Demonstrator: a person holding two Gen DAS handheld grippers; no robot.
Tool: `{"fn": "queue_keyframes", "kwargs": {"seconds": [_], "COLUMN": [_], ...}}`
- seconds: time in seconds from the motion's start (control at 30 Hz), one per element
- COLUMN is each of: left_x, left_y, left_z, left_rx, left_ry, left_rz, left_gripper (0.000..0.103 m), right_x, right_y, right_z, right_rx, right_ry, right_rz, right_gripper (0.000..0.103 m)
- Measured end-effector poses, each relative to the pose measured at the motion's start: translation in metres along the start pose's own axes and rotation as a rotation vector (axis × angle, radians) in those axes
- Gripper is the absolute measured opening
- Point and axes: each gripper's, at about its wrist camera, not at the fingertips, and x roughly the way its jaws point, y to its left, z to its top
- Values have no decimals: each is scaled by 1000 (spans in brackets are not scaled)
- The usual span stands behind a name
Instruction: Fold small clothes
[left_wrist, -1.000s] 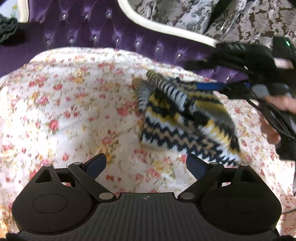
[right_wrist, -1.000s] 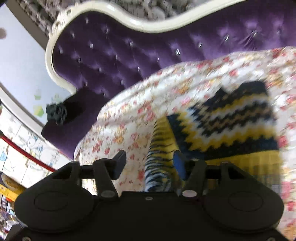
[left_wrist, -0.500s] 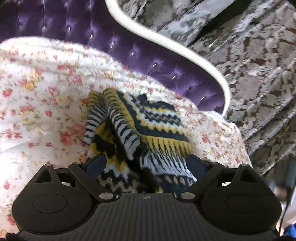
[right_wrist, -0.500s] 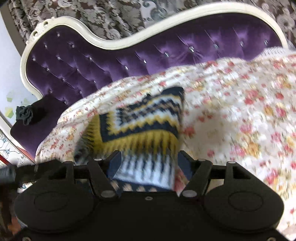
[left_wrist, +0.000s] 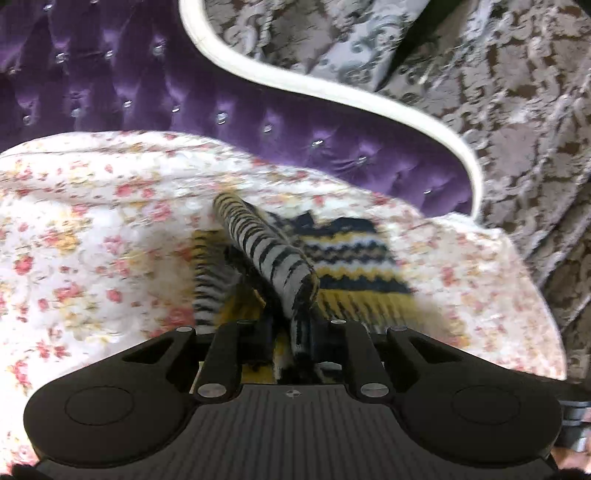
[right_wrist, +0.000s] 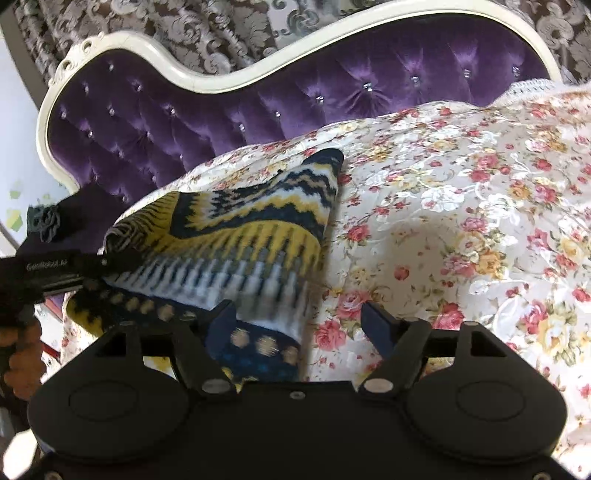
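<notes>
A small knitted garment with navy, yellow and white zigzag bands lies on the floral bedspread. My left gripper is shut on a striped fold of it, which rises up from between the fingers. In the right wrist view the garment is lifted at its left side, where the left gripper pinches it. My right gripper is open, its left finger in front of the garment's lower hem, holding nothing.
A purple tufted headboard with a white curved frame stands behind the bed. Grey damask curtains hang beyond it. The bedspread stretches to the right of the garment. A dark fabric flower sits at the far left.
My left gripper has closed on the striped fold of the garment and lifted it. My right gripper has shifted right, so the garment now lies by its left finger.
</notes>
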Motion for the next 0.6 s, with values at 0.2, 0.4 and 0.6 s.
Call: {"fn": "queue_keyframes", "kwargs": {"seconds": [0.2,0.4,0.6], "left_x": [26,23,12], "left_y": [18,23,36], "left_z": [-25,-29,-32], "left_rx": [-4,-29,-95], "left_ry": [43,25,30], "left_rz": [22,23,30], "left_gripper": [29,60,83], "right_x": [30,40,32], "right_y": [13,40,33], "right_z": [-9,-32,-26], "right_rx": [-30,-243,-204], "right_ry": [82,91,93], "right_rz": [-6,-112,-41], "right_gripper": [85,96,99]}}
